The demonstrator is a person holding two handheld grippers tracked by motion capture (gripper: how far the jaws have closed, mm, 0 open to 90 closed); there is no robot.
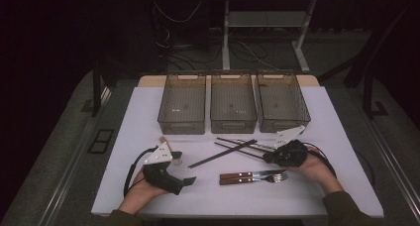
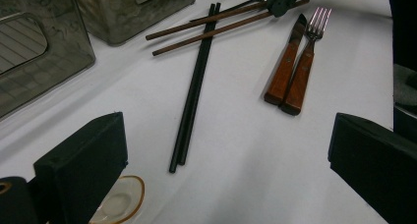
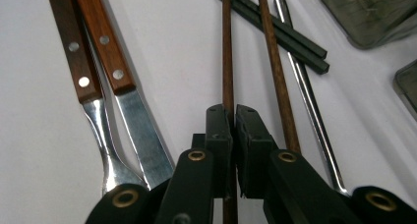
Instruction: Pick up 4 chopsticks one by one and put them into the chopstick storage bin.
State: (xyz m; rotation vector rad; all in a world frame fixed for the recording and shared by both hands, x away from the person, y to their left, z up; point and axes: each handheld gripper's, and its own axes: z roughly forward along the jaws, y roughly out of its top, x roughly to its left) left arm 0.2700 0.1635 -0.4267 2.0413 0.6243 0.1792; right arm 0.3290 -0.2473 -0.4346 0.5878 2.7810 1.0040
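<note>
My right gripper (image 3: 233, 113) is shut on one brown wooden chopstick (image 3: 226, 47) that lies on the white table. The second brown chopstick (image 3: 275, 62) lies just beside it, outside the jaws. A pair of black chopsticks (image 2: 194, 91) crosses under the brown ones. In the high view the right gripper (image 1: 270, 156) sits at the brown chopsticks' right end. My left gripper (image 1: 184, 169) rests at the front left, open, with bare table between its jaws (image 2: 226, 135). A wood-handled knife (image 2: 287, 62) and fork (image 2: 307, 57) lie side by side near the front.
Three clear bins (image 1: 182, 104) (image 1: 233, 104) (image 1: 281, 102) stand in a row at the back of the table. A thin metal rod (image 3: 305, 86) lies beside the brown chopsticks. A small gold-rimmed saucer (image 2: 118, 202) sits under the left gripper's left jaw.
</note>
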